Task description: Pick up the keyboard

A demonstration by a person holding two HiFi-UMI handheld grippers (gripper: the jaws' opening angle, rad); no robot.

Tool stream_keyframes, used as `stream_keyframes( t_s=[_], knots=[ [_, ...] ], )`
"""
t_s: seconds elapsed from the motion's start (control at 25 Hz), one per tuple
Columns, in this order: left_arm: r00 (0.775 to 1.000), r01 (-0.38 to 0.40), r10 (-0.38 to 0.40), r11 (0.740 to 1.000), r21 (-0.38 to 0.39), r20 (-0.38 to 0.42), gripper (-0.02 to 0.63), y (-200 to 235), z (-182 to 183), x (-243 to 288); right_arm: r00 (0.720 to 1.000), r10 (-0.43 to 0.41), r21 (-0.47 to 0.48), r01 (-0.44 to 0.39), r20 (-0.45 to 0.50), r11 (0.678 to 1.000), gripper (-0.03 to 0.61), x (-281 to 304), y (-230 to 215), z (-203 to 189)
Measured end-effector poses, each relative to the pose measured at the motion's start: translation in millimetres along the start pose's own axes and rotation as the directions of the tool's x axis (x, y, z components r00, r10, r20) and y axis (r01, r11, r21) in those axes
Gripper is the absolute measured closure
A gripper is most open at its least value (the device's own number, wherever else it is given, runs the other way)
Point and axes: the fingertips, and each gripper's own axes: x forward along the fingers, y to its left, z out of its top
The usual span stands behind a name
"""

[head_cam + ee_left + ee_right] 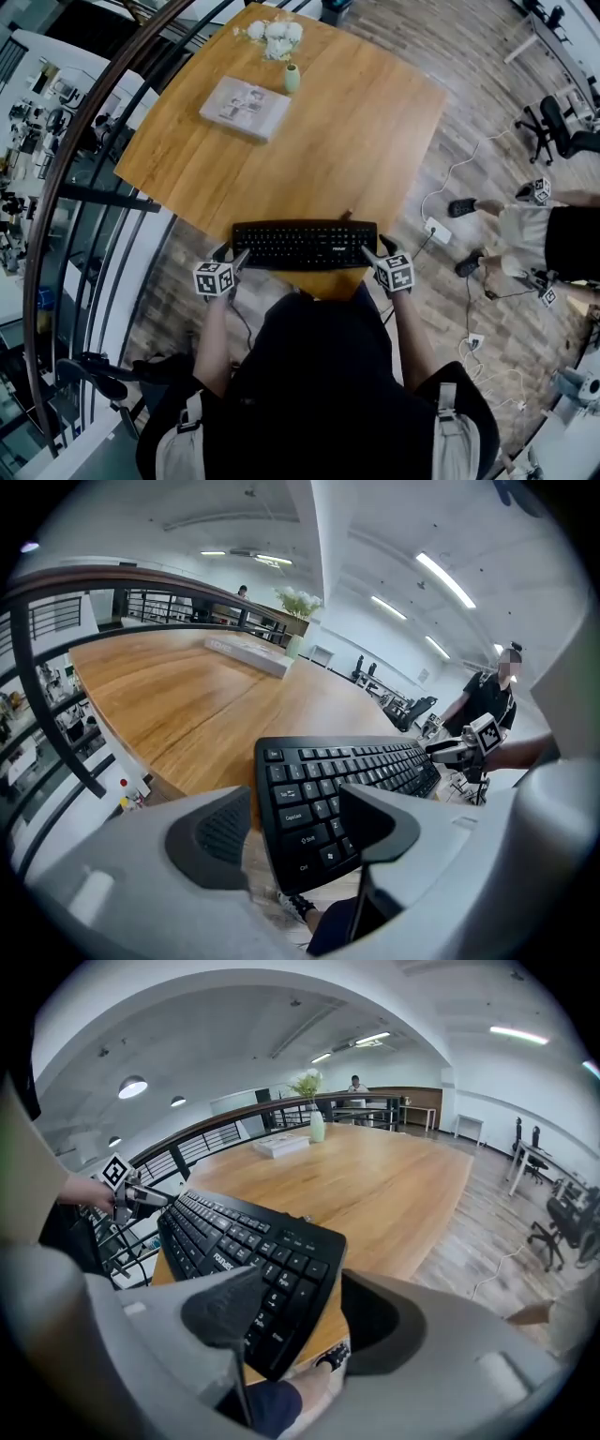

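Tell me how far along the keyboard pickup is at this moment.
Done: both claws are placed at the keyboard, the left claw at its left end, the right claw at its right end. In hand: each claw's jaws stand apart with a keyboard end between them, pads not pressing. Left: closing on it and lifting; the keyboard lies flat at the near edge of the table.

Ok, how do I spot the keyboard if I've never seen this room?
Find the big wooden table. Go to its edge nearest the person. The keyboard lies there: long, flat and black, unlike the pale book and small vase far across.
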Motion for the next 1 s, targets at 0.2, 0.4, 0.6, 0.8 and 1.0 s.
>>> stream_keyframes(
  t_s=[0.2, 0.4, 0.6, 0.8, 1.0],
  knots=[
    [1.0, 0.028, -0.028, 0.999, -0.034, 0.008, 0.325, -1, -3, 3, 1.0, 0.024, 0.02, -0.023, -0.012, 1.0, 0.301, 5, 3, -6],
    [0.999, 0.051, -0.051, 0.998, -0.046, -0.005, 0.319, -2, -7, 9, 0.998, 0.051, 0.034, -0.05, -0.027, 0.998, 0.295, 8, 3, -7],
    [0.998, 0.049, -0.05, 0.998, -0.046, -0.026, 0.313, -2, -11, 11, 0.997, 0.06, 0.024, -0.059, -0.044, 0.998, 0.295, 6, 3, -10],
    [0.999, 0.046, -0.047, 0.998, -0.052, -0.017, 0.313, -2, -10, 11, 0.997, 0.069, 0.069, -0.066, -0.032, 0.995, 0.295, 7, -1, -12],
    [0.999, 0.035, -0.036, 0.998, -0.052, -0.02, 0.313, -5, -11, 12, 0.993, 0.11, 0.134, -0.105, -0.03, 0.985, 0.295, 10, 2, -17]
  ],
)
